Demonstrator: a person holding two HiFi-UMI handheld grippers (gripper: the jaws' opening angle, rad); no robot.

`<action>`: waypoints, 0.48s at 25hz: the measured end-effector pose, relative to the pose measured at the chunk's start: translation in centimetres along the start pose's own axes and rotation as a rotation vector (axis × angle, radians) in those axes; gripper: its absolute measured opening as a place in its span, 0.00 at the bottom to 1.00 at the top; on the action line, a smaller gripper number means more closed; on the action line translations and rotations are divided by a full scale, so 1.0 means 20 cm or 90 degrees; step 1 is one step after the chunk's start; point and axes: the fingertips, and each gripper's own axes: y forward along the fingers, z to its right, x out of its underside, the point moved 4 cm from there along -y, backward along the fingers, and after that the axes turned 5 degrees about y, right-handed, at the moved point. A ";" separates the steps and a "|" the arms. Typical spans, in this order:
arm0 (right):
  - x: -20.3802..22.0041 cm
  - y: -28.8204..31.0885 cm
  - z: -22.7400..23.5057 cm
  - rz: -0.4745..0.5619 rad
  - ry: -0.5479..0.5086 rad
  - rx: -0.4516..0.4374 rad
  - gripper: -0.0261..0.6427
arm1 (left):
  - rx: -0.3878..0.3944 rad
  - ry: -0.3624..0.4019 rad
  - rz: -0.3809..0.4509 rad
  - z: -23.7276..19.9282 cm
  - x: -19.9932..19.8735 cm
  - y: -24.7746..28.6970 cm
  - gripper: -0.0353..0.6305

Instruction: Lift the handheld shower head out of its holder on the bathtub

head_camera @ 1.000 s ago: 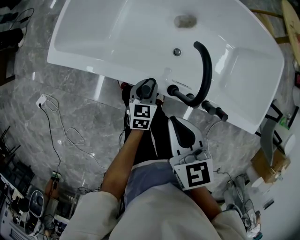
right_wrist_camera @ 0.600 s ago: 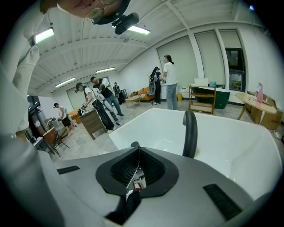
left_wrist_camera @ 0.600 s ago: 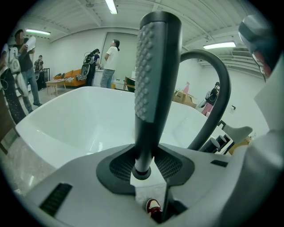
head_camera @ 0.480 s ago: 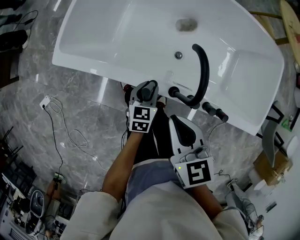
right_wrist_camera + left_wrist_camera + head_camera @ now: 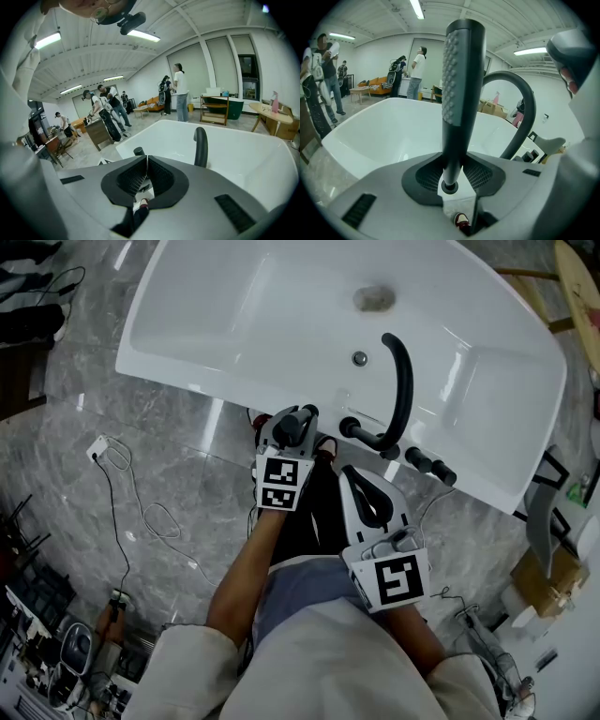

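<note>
The black handheld shower head (image 5: 461, 79) stands upright between the jaws of my left gripper (image 5: 452, 180), nozzle dots facing left, and the pads press on its lower handle. In the head view the left gripper (image 5: 291, 423) holds it just above the near rim of the white bathtub (image 5: 187, 371). The black curved faucet spout (image 5: 403, 381) rises to its right, also visible as the spout (image 5: 520, 108) in the left gripper view. My right gripper (image 5: 352, 476) hangs nearer to me, short of the rim. Its pads (image 5: 142, 171) meet at the tips with nothing between them.
Black knobs (image 5: 427, 465) sit on the tub rim right of the spout. Loose cables (image 5: 122, 493) trail over the grey marble floor at the left. A cardboard box (image 5: 534, 573) and clutter stand at the right. Several people (image 5: 105, 112) stand across the room.
My left gripper has risen a little with the shower head in it. The right gripper has also come up slightly.
</note>
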 end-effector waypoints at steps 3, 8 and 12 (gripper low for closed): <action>-0.03 -0.01 -0.01 0.020 -0.005 0.000 0.07 | -0.001 -0.001 0.010 0.01 -0.04 -0.04 0.26; -0.04 -0.03 -0.03 0.026 -0.013 -0.001 0.07 | 0.003 0.001 0.022 0.01 -0.09 -0.13 0.26; -0.05 -0.05 -0.02 0.034 -0.015 0.002 0.07 | 0.008 0.012 0.037 0.03 -0.14 -0.18 0.26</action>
